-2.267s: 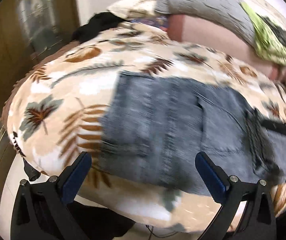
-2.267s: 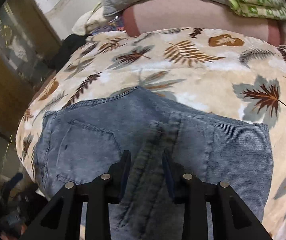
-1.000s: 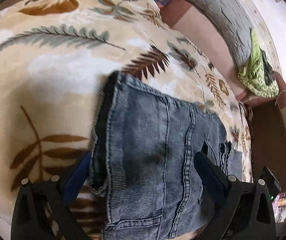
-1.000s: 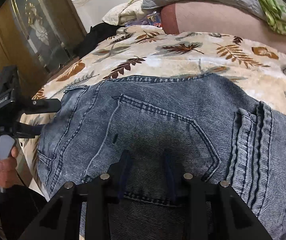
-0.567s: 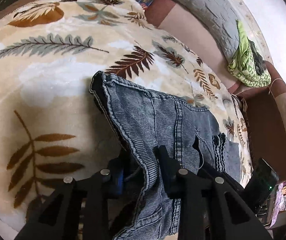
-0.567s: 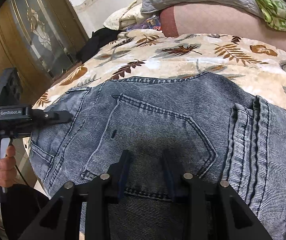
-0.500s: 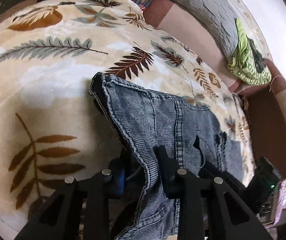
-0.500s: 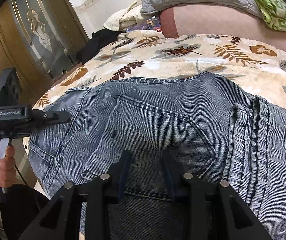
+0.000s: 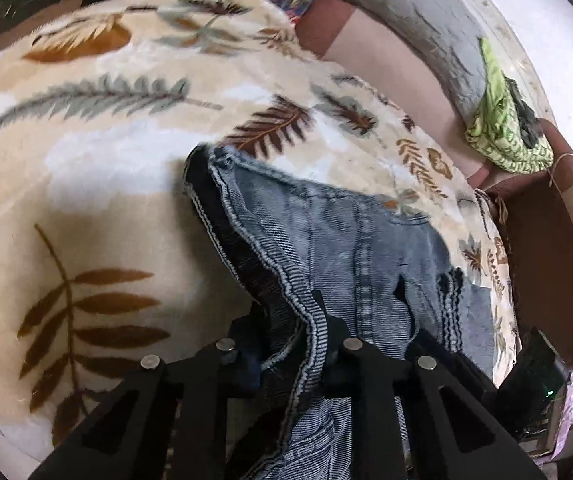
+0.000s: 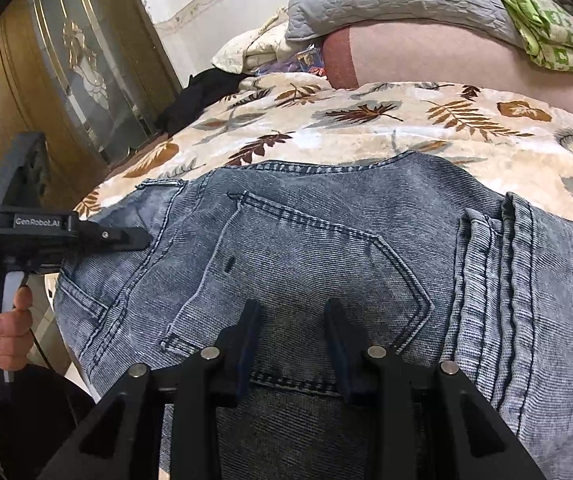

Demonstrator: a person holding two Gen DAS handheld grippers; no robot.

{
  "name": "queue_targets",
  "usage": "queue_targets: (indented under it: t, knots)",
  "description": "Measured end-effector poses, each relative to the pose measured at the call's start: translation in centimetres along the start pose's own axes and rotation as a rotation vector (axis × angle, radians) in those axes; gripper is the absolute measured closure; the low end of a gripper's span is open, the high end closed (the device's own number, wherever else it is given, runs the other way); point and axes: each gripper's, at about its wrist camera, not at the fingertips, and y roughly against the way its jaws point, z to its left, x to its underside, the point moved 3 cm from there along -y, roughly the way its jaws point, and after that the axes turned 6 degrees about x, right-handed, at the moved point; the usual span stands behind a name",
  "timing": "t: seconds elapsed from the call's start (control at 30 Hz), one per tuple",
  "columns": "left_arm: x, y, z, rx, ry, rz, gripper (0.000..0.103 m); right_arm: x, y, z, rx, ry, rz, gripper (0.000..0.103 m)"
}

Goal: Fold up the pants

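Left wrist view: left hand-held gripper (image 9: 292, 330) just closed, clenched on pants (image 9: 326, 248) hem ahead on bed (image 9: 98, 168). Right hand-held gripper (image 10: 292, 344) grasps waistband. Risk: thick denim slipping mid-fold.

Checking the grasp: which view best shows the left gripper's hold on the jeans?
The left wrist view: the left gripper pinches the jeans hem between its fingers. The right wrist view shows only its side profile at the jeans' left edge.

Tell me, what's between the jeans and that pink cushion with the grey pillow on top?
Only the leaf-print blanket, bare there, lies between the jeans and the pink cushion; the right wrist view shows it best.
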Motion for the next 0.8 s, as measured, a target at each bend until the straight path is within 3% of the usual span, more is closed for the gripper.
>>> queue_targets:
  t: [0.37, 0.57, 0.67, 0.8]
  knots:
    - [-1.6, 2.4, -9.5, 0.006, -0.196, -0.021, 0.085, 0.9, 1.6, -0.5, -0.016, -0.002, -0.023, 0.067]
    - [-1.8, 1.7, -16.3, 0.017, -0.311, 0.028, 0.085, 1.4, 4.3, -2.2, -0.066, -0.059, -0.029, 0.067]
    - [-1.3, 0.3, -20.0, 0.023, -0.363, 0.067, 0.085, 1.5, 7.5, -3.9, -0.068, -0.081, -0.071, 0.067]
    - [0.6, -2.6, -24.7, 0.035, -0.421, 0.127, 0.085, 1.7, 11.0, -9.5, 0.017, -0.200, -0.114, 0.067]
